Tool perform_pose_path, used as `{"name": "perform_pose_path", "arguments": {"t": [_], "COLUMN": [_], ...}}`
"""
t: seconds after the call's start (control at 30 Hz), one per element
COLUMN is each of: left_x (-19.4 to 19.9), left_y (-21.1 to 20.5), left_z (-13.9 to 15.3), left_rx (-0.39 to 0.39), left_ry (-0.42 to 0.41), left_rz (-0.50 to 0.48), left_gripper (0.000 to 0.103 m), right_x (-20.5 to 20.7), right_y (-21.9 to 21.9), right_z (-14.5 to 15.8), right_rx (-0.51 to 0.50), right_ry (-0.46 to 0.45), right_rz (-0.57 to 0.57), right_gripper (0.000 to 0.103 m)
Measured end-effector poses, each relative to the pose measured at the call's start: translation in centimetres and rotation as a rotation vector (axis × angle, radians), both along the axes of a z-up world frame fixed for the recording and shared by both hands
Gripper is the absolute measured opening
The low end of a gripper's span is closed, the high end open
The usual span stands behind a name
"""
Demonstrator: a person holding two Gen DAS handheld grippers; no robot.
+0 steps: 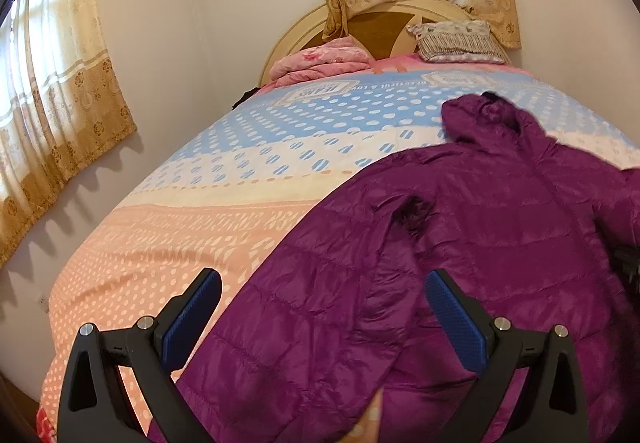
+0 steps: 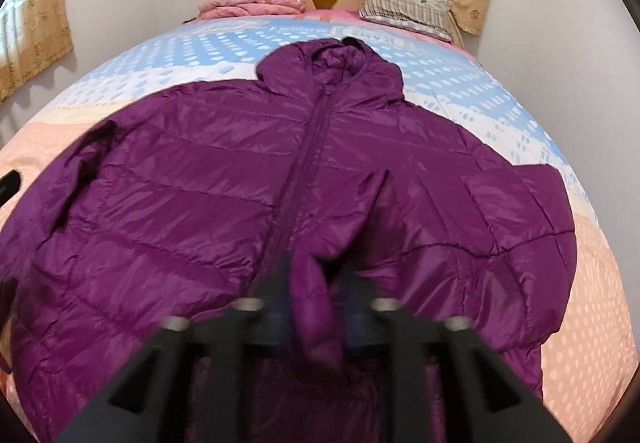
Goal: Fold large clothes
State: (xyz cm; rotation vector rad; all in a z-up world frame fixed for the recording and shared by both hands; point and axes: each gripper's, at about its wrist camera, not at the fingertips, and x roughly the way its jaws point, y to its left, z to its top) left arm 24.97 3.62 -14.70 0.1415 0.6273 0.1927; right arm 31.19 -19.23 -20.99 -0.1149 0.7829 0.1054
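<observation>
A purple hooded puffer jacket (image 2: 224, 179) lies front up on the bed, zipped, hood toward the headboard. In the left wrist view the jacket (image 1: 460, 243) fills the lower right, its left sleeve lying along the body. My left gripper (image 1: 322, 295) is open and empty, hovering over that sleeve near the cuff. My right gripper (image 2: 316, 283) is shut on the jacket's right sleeve (image 2: 320, 303) and holds it lifted over the jacket's front, near the zipper. The right fingers are blurred.
The bed has a spread (image 1: 192, 227) in pink, cream and blue bands with dots. A folded pink blanket (image 1: 320, 61) and a patterned pillow (image 1: 456, 39) lie by the round wooden headboard (image 1: 384, 23). Curtains (image 1: 56, 95) hang on the left wall and behind the headboard.
</observation>
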Motion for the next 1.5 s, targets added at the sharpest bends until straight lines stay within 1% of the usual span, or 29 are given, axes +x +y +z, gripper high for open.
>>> {"name": "perform_pose_path", "arguments": {"t": [0.03,0.07,0.17,0.23,0.27,0.37,0.43,0.5,0.53,0.6,0.63,0.67,0.7,0.73,0.77,0.8,0.83,0.9,0.93,1.03,1.1,1.17,1.2,1.27,1.3,1.37,1.43,1.47,1.5], "left_x": [-0.1,-0.1,-0.1,0.1,0.3,1.2,2.3,3.3,4.0,5.1,5.5,5.7,5.8,6.1,6.3,6.1,5.9,5.4,4.9,4.2,3.8,3.8,3.7,3.8,4.0,4.9,5.8,6.1,6.7], "left_y": [-0.3,-0.8,-2.7,-5.1,-6.6,-10.5,-13.7,-16.5,-18.0,-20.3,-21.1,-21.6,-21.9,-22.3,-22.4,-22.1,-21.5,-21.1,-20.5,-18.7,-17.4,-16.4,-15.8,-15.1,-14.8,-14.1,-13.9,-13.8,-13.7], "left_z": [0.3,0.6,1.3,1.8,2.1,2.3,1.9,1.0,0.1,-1.5,-2.1,-2.6,-3.0,-3.3,-3.6,-3.3,-2.8,-1.8,-0.9,1.0,1.9,2.4,2.4,2.0,1.6,0.0,-1.8,-2.5,-3.5], "left_rx": [-0.014,-0.019,-0.035,-0.054,-0.066,-0.114,-0.133,-0.148,-0.16,-0.157,-0.166,-0.169,-0.164,-0.159,-0.163,-0.174,-0.171,-0.111,-0.075,-0.023,0.004,0.024,0.047,0.086,0.094,0.107,0.104,0.108,0.113], "left_ry": [-0.002,-0.004,-0.005,-0.007,0.0,0.04,0.078,0.125,0.165,0.219,0.233,0.236,0.235,0.241,0.265,0.26,0.234,0.177,0.133,0.058,0.024,0.005,-0.008,-0.015,-0.011,0.021,0.056,0.069,0.101], "left_rz": [-0.007,-0.011,-0.049,-0.098,-0.13,-0.212,-0.272,-0.311,-0.334,-0.363,-0.381,-0.384,-0.38,-0.392,-0.414,-0.413,-0.412,-0.411,-0.41,-0.397,-0.383,-0.37,-0.358,-0.344,-0.34,-0.319,-0.31,-0.298,-0.279], "left_gripper": [0.102,0.102,0.102,0.102,0.102,0.102,0.102,0.102,0.102,0.102,0.102,0.098,0.088,0.042,0.01,0.01,0.01,0.01,0.01,0.009,0.009,0.009,0.009,0.009,0.009,0.009,0.01,0.012,0.017], "right_x": [-1.0,-1.7,-4.8,-6.1,-6.9,-7.5,-7.7,-8.0,-8.2,-8.4,-8.5,-8.7,-8.8,-9.0,-9.2,-9.5,-9.4,-9.3,-9.3,-9.4,-9.5,-9.5,-9.5,-9.4,-9.4,-9.3,-9.0,-8.9,-8.8], "right_y": [-0.1,-0.2,-2.1,-4.2,-5.9,-10.0,-13.4,-15.7,-16.4,-17.8,-18.2,-18.5,-18.7,-18.8,-18.8,-19.0,-18.9,-18.8,-18.6,-18.2,-17.8,-17.5,-17.4,-17.3,-17.3,-17.1,-16.9,-16.9,-16.9], "right_z": [0.8,1.4,3.5,4.1,4.3,3.9,2.8,2.0,1.6,1.0,0.6,0.4,0.1,-0.2,-0.5,-0.6,-0.8,-1.1,-1.3,-1.7,-2.0,-2.1,-2.2,-2.2,-2.3,-2.7,-3.0,-3.0,-2.8], "right_rx": [0.007,0.007,0.029,0.046,0.039,0.013,0.047,0.071,0.073,0.08,0.092,0.101,0.11,0.117,0.122,0.126,0.133,0.138,0.139,0.151,0.139,0.132,0.13,0.129,0.13,0.131,0.13,0.135,0.145], "right_ry": [-0.025,-0.041,-0.082,-0.107,-0.119,-0.121,-0.093,-0.082,-0.082,-0.072,-0.068,-0.063,-0.064,-0.062,-0.059,-0.057,-0.055,-0.05,-0.048,-0.043,-0.041,-0.038,-0.038,-0.037,-0.035,-0.023,0.001,0.009,0.017], "right_rz": [0.009,0.014,0.012,-0.03,-0.082,-0.217,-0.298,-0.352,-0.372,-0.398,-0.404,-0.41,-0.409,-0.407,-0.405,-0.402,-0.395,-0.385,-0.385,-0.371,-0.36,-0.349,-0.346,-0.344,-0.343,-0.334,-0.312,-0.302,-0.288], "right_gripper": [0.075,0.077,0.078,0.083,0.087,0.088,0.088,0.088,0.088,0.088,0.088,0.088,0.088,0.088,0.088,0.088,0.088,0.088,0.088,0.088,0.088,0.088,0.088,0.088,0.088,0.088,0.088,0.082,0.071]}}
